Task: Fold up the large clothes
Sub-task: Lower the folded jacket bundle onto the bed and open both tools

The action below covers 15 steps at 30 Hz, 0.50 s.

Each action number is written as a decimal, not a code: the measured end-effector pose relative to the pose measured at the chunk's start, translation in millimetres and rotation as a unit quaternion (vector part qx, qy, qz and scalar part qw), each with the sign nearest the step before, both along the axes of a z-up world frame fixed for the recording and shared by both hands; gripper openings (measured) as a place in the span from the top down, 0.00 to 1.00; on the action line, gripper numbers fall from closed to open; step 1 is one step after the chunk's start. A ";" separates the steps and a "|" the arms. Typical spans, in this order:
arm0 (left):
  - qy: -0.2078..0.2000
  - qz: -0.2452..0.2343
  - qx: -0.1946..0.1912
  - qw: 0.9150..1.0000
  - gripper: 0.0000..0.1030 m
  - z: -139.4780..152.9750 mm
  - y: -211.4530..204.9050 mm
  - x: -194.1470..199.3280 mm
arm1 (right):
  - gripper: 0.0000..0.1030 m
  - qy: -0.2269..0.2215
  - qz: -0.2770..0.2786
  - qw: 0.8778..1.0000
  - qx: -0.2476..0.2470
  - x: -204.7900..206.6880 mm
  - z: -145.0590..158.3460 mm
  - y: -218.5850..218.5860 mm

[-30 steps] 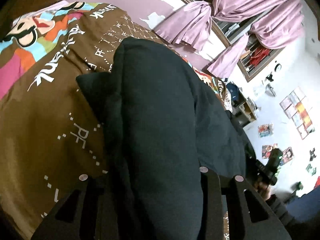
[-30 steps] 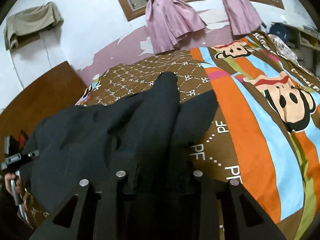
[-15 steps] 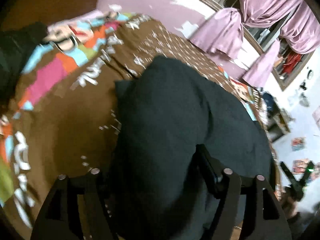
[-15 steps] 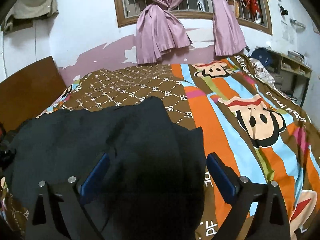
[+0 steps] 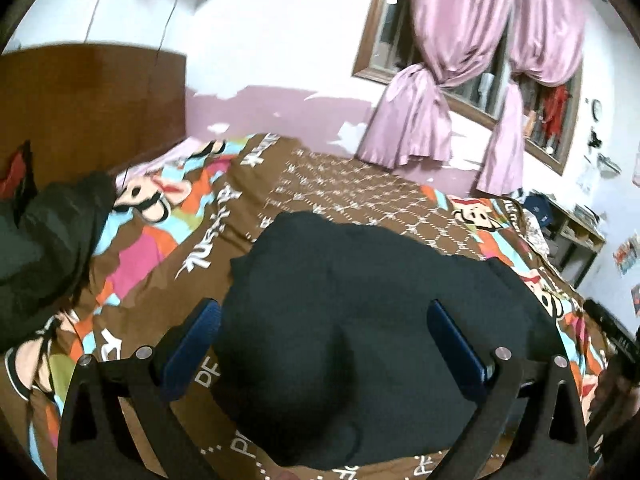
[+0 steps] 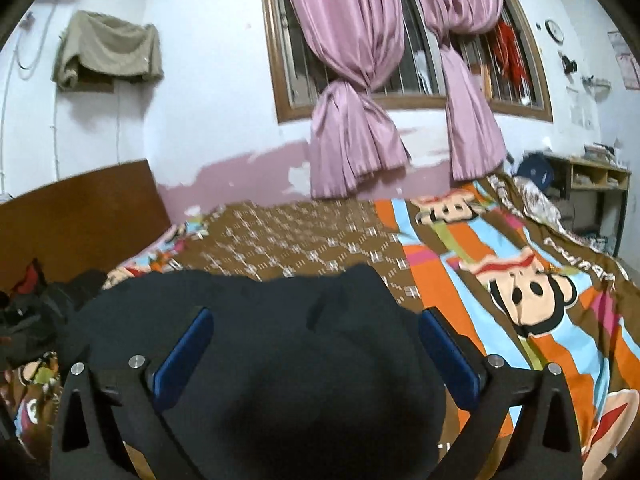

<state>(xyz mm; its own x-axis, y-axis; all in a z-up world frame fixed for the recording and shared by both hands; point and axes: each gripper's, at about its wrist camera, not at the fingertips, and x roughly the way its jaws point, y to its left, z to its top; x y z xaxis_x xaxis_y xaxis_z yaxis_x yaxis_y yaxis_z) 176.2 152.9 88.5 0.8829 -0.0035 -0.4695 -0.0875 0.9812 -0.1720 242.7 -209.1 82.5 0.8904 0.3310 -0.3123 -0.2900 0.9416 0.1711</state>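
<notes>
A black garment (image 5: 380,272) lies folded in a thick bundle on the cartoon-monkey bedspread (image 5: 320,176). My left gripper (image 5: 320,308) hovers above its near end with the jaws opening wide. The cloth shows between the blue pads (image 5: 192,340), which stand off it on both sides. In the right wrist view the same garment (image 6: 280,360) fills the lower middle. My right gripper (image 6: 314,316) is over it, jaws also opening, and its pads (image 6: 448,360) stand apart from the cloth.
A dark heap of other clothes (image 5: 52,248) lies at the left by the wooden headboard (image 5: 92,100). Pink knotted curtains (image 6: 352,128) hang at the window beyond the bed. A shelf unit (image 6: 592,184) stands far right. The bedspread (image 6: 460,280) spreads right.
Both grippers were shut on the black garment, then spread their jaws and let it go. Both rose and tipped upward, so more wall and window show now.
</notes>
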 end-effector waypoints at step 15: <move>-0.094 -0.026 0.071 0.993 0.02 25.2 -49.4 -74.2 | 0.00 -0.069 0.025 0.997 0.011 -89.0 24.0 20.4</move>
<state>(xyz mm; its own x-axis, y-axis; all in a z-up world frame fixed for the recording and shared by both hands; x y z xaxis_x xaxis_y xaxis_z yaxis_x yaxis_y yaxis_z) 102.0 103.5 113.6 0.9554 0.0030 -0.2955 -0.0152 0.9991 -0.0392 153.7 -188.7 106.6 0.9069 0.3815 -0.1790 -0.3587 0.9218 0.1473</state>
